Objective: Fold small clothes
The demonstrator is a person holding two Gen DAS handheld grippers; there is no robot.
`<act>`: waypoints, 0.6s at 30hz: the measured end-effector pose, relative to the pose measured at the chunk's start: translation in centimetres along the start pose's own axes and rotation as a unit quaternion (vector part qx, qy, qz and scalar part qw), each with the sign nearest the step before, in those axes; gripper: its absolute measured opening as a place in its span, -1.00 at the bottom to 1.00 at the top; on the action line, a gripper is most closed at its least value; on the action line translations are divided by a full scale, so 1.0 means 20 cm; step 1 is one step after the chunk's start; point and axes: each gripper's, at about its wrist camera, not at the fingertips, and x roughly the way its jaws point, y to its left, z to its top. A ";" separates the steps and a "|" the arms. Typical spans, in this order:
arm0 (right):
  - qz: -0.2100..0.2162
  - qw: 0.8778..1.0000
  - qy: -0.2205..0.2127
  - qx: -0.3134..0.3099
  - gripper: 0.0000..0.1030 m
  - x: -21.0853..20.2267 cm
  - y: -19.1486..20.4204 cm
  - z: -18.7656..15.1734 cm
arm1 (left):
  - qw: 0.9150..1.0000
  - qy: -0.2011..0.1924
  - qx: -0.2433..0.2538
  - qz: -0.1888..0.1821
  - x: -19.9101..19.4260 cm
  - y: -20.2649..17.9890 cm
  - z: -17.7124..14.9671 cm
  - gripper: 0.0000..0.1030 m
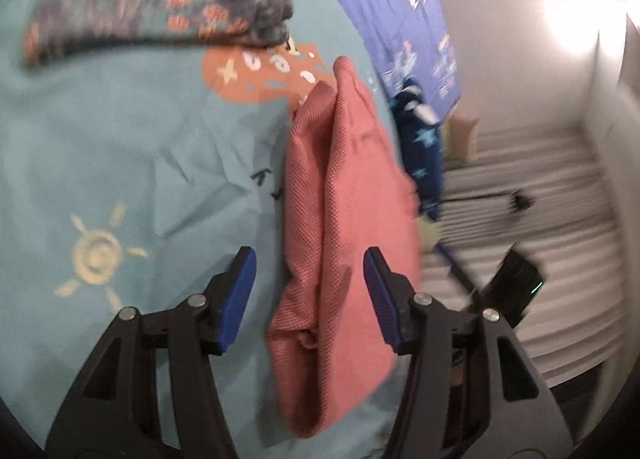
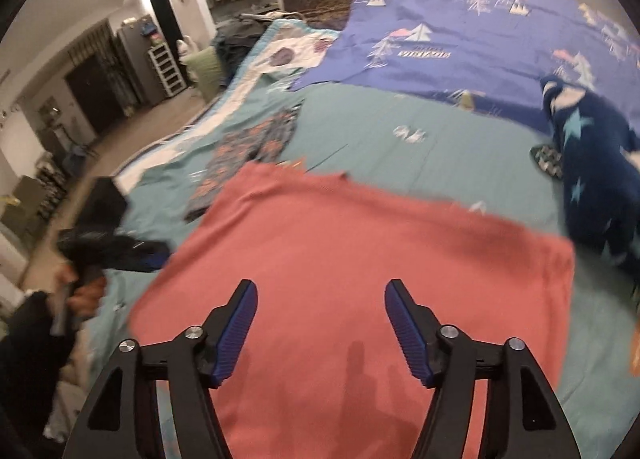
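In the left wrist view, a salmon-pink knit garment (image 1: pixel 344 179) lies bunched in long folds on the teal bed sheet (image 1: pixel 100 139). My left gripper (image 1: pixel 310 255) stands open around its near end. The left pad is clear of the cloth and the right finger overlaps its edge. In the right wrist view the same pink garment (image 2: pixel 340 259) is spread wide and flat. My right gripper (image 2: pixel 320 287) hovers open over its near part, with nothing pinched. At the cloth's left edge, the left gripper (image 2: pixel 116 247) shows blurred, held by a hand (image 2: pixel 84 291).
Dark patterned shorts with orange marks (image 2: pixel 248 147) lie beyond the pink garment. A navy garment with stars (image 2: pixel 592 179) is heaped at the right. A blue sheet printed with trees (image 2: pixel 460 39) covers the far bed. The bed's left edge drops to the floor and furniture (image 2: pixel 120 71).
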 end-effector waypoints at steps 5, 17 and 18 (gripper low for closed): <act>0.013 0.999 0.033 0.012 0.38 0.00 0.06 0.02 | 0.993 0.007 -0.043 -0.110 0.06 0.09 -0.06 0.13; -0.042 0.984 0.174 0.006 0.49 0.59 0.51 0.62 | 0.946 -0.056 -0.128 -0.292 -0.01 0.27 -0.32 0.14; -0.068 0.980 0.189 -0.015 0.49 0.67 0.59 0.65 | 0.940 -0.060 -0.136 -0.306 0.00 0.28 -0.33 0.14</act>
